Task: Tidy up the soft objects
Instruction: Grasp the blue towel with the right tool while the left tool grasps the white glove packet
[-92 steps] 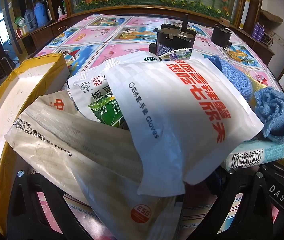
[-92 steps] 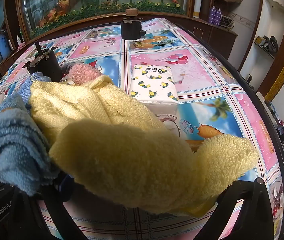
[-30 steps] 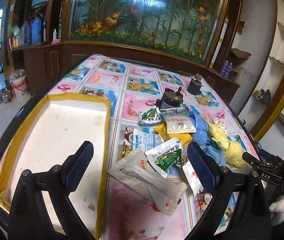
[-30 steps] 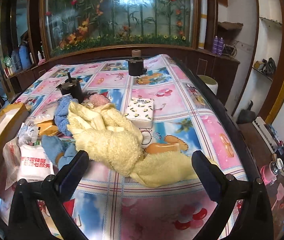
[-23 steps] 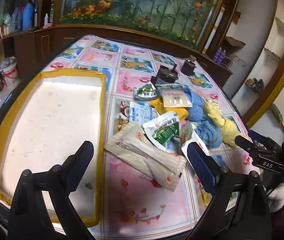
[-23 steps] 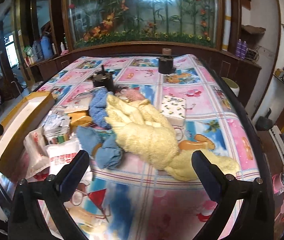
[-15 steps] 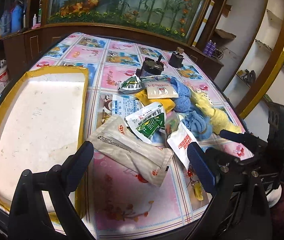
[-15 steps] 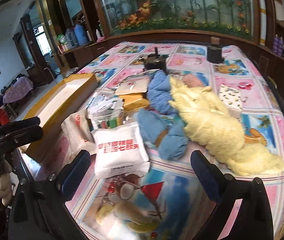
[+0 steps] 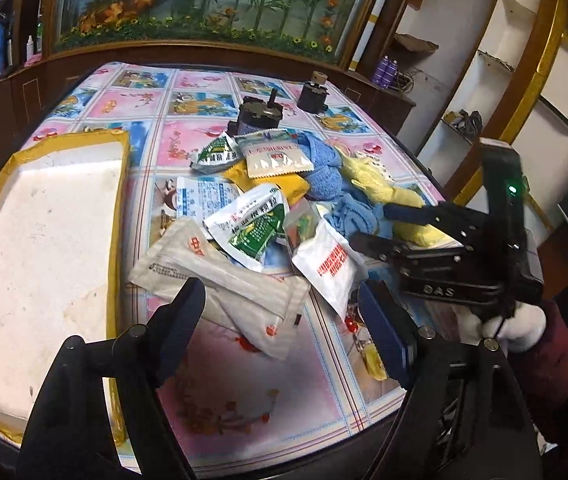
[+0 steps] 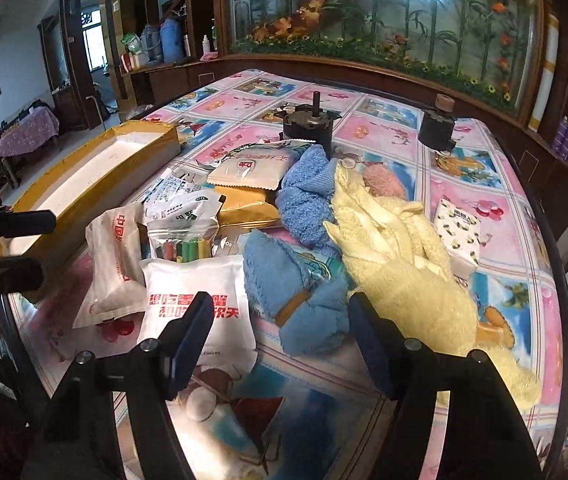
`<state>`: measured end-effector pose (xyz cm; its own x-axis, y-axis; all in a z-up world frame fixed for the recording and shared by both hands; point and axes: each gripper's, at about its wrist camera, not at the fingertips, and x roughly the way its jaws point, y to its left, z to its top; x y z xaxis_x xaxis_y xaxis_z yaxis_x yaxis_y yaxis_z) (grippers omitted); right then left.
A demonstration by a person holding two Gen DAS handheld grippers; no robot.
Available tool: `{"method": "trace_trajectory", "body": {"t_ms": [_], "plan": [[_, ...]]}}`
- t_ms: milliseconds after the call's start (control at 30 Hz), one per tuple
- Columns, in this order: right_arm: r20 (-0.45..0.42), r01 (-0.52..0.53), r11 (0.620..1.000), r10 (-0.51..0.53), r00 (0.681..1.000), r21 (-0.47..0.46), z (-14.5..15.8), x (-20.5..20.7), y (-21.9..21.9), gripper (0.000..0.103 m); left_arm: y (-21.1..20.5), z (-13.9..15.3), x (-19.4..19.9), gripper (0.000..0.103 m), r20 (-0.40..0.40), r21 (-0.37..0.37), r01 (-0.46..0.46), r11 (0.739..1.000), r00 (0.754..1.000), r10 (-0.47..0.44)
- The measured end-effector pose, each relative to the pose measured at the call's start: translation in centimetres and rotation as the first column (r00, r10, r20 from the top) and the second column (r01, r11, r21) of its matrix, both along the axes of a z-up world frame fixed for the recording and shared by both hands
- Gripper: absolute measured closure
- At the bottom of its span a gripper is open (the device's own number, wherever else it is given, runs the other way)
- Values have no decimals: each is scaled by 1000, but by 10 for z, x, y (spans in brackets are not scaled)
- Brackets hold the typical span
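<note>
A pile of soft things lies mid-table: a yellow towel [image 10: 399, 256], blue cloths [image 10: 291, 280], a white glove pack with red print [image 10: 196, 304], a long paper pouch [image 9: 220, 280], green sachets [image 9: 252, 224] and a tissue pack [image 10: 457, 232]. A yellow-rimmed white tray [image 9: 36, 248] lies at the left. My left gripper [image 9: 284, 324] is open and empty above the near table edge by the pouch. My right gripper [image 10: 280, 332] is open and empty, just short of the blue cloths; it also shows in the left wrist view [image 9: 367, 226], over the glove pack.
Two black motor-like cylinders [image 10: 309, 126] [image 10: 437, 126] stand behind the pile. A pink fuzzy item [image 10: 383, 184] lies beside the towel. The table has a patterned cloth [image 9: 244, 392]. Dark wooden cabinets and an aquarium panel ring the far side.
Both grippers pulled up and away from the pile, then came back lower toward it. The right gripper swung left and now points across the pile. Nothing was picked up.
</note>
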<state>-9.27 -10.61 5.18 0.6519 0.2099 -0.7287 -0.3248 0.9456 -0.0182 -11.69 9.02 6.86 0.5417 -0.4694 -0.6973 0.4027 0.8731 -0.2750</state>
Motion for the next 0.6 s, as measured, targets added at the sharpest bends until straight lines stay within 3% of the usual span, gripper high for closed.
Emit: {"method": "trace_trajectory", "body": {"t_ms": [100,133,167,333,600], "plan": [[-43,2,1000,-1,999,29,-11,16,-2,37,-8,-2,-4,23,3,18,27,999,1000,-27],[-77,9,998,-4,997,62,-15,20,-5,59,-12,-2,-3,23,0,25,31,999,1000,-31],[-107,21,994,-10,994,105,-16,23,-10,71,-17,-3,-2,23,-5,28,40,999,999,-40],[-132,78,969,-48,990,236,-9,10,-34,73,-50,-9,11,23,-21,55,107,993,994,-106],[-188,153,931,-93,978,332,-12,-6,-63,73,-100,-26,19,23,-50,83,209,974,977,-205]]}}
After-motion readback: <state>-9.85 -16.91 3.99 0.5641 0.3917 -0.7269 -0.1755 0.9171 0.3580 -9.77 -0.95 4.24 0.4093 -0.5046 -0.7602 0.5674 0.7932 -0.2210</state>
